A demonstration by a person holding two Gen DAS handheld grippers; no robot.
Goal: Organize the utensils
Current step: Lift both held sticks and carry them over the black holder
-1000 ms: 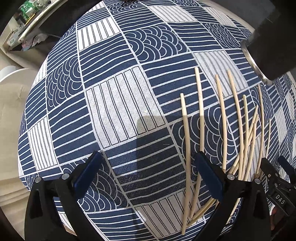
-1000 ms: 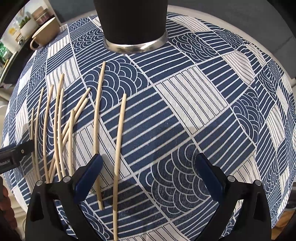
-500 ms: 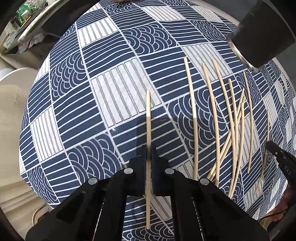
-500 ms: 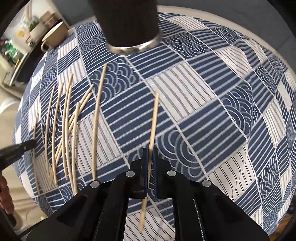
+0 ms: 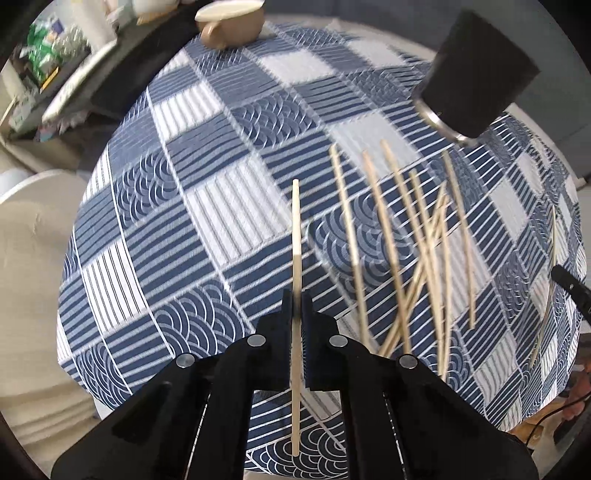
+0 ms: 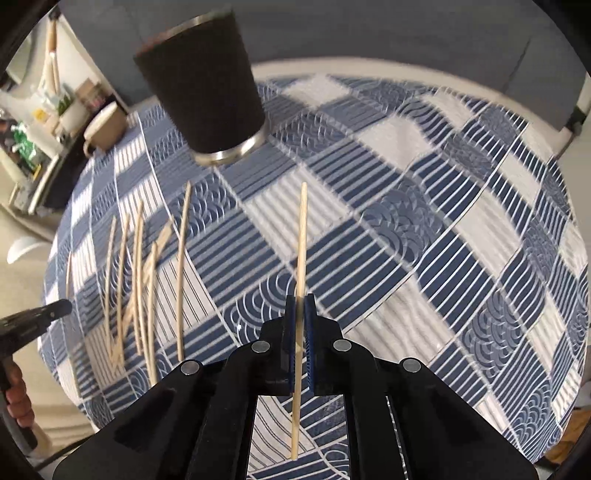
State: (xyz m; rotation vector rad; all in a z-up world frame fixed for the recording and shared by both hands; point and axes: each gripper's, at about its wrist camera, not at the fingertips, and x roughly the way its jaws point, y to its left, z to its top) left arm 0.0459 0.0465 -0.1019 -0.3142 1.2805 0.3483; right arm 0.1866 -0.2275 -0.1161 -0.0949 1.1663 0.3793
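My left gripper (image 5: 296, 295) is shut on one pale wooden chopstick (image 5: 296, 229), held lengthwise above the blue-and-white patterned tablecloth (image 5: 221, 206). Several loose chopsticks (image 5: 413, 240) lie scattered to its right, and a black cup with a metal base (image 5: 476, 74) stands tilted in view at the upper right. In the right wrist view my right gripper (image 6: 300, 301) is shut on another chopstick (image 6: 302, 236), raised off the cloth. There the loose chopsticks (image 6: 140, 280) lie to the left and the black cup (image 6: 201, 81) stands at the far upper left.
A tan mug (image 5: 229, 22) sits at the table's far edge, also seen as the tan mug (image 6: 105, 127) in the right wrist view. Shelves with clutter (image 5: 40, 66) stand beyond the table at left. The other gripper's tip (image 6: 37, 317) shows at the left edge, with a hand below it.
Both grippers closed from wide open onto one chopstick each, then lifted them off the cloth. The table now looks farther away and the cup and mug have come into view.
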